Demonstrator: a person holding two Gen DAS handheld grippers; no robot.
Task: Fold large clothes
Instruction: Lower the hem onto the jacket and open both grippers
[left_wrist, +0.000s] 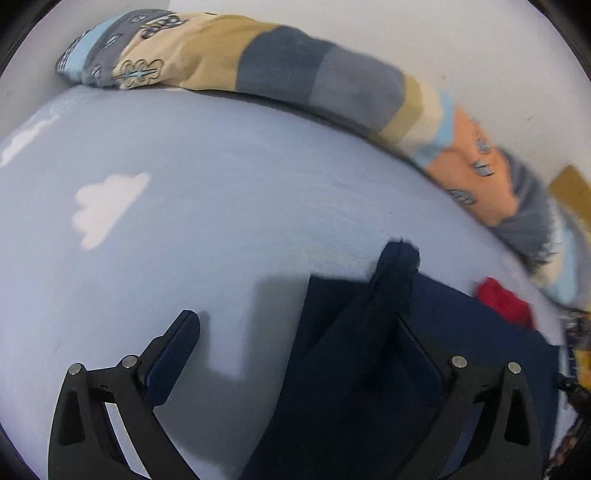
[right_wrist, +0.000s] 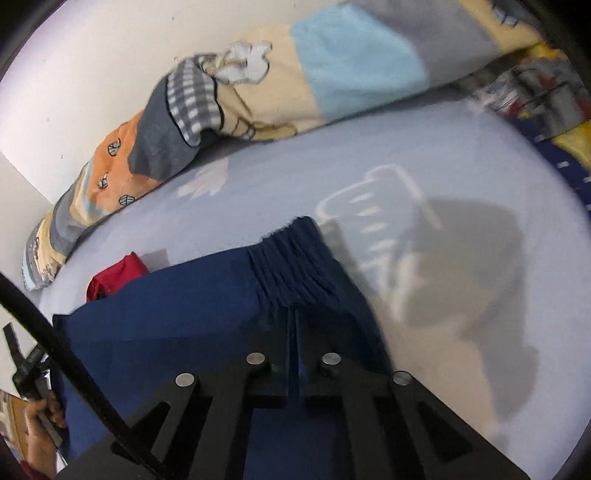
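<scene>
Navy-blue cloth garment (right_wrist: 166, 332) lies spread on your bed's pale blue cloud-print sheet (left_wrist: 221, 184), near a small red cloth (right_wrist: 118, 277) and a patchwork quilt (left_wrist: 280, 66) rolled along the white wall. Your right tool (right_wrist: 295, 321) has its jaws pinched together on the garment's gathered waistband. Your left tool (left_wrist: 295, 321) stands wide, a dark fold draped against its right-hand finger, not clamped.
</scene>
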